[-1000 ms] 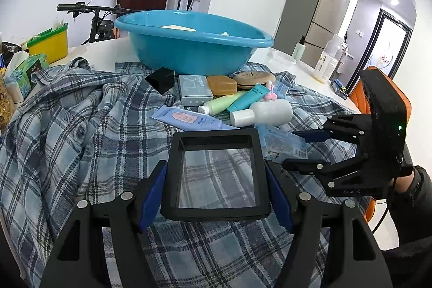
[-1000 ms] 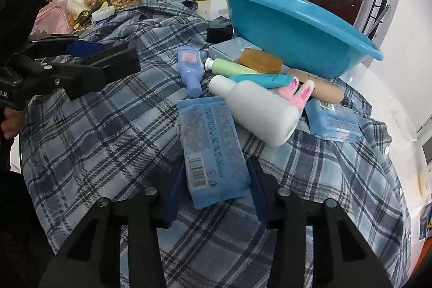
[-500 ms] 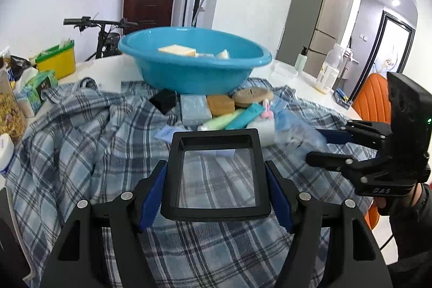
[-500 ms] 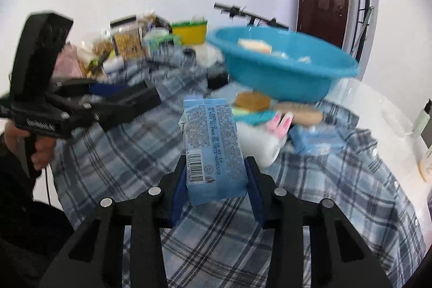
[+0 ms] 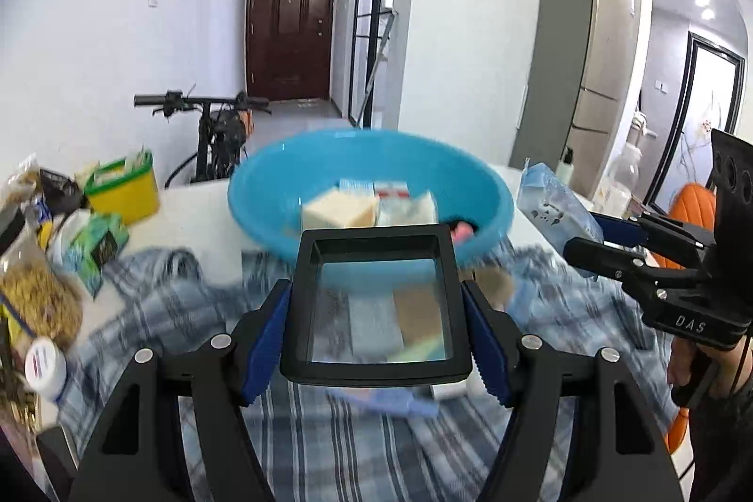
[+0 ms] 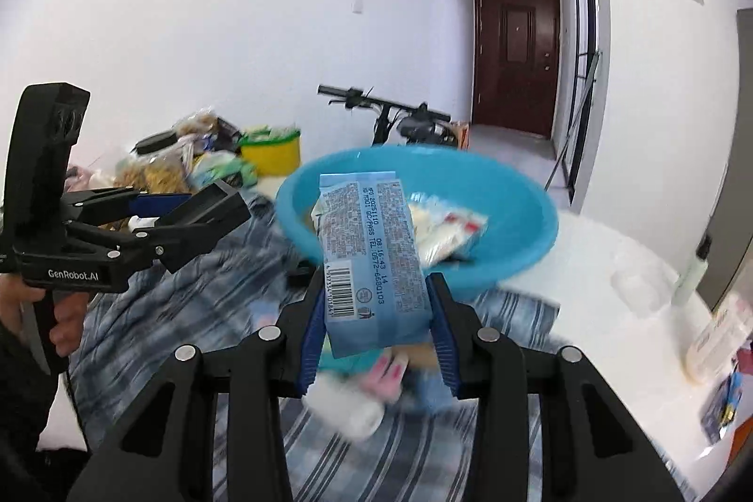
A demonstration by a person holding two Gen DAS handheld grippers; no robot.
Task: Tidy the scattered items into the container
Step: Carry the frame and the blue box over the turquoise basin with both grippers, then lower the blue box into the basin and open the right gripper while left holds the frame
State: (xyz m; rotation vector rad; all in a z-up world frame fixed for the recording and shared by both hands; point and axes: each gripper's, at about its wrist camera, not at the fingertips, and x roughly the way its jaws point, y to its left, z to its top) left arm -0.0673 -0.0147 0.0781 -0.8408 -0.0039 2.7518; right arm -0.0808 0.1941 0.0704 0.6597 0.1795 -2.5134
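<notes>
My left gripper (image 5: 376, 314) is shut on a black-framed clear box (image 5: 376, 236), held above the plaid cloth (image 5: 155, 299). My right gripper (image 6: 375, 295) is shut on a light blue packet (image 6: 372, 257), printed side and barcode facing up. Just beyond both stands the blue basin (image 5: 263, 215), which holds pale blocks and small packets. In the left wrist view the right gripper (image 5: 588, 238) hangs at the basin's right with the packet (image 5: 550, 205). In the right wrist view the left gripper (image 6: 188, 210) is at the left. A white bottle (image 6: 348, 412) and a pink bunny item (image 6: 386, 370) lie blurred on the cloth.
Snack jars and bags (image 5: 33, 299) and a yellow tub (image 5: 124, 191) crowd the table's left side. A bicycle (image 5: 212, 121) stands behind the table. A bottle (image 6: 692, 276) stands on the white tabletop at the right. A person's hand (image 6: 66, 323) grips the left handle.
Both grippers have risen off the cloth with the box and the packet and now face the basin from higher up, so its inside shows. The items on the cloth have dropped low in view.
</notes>
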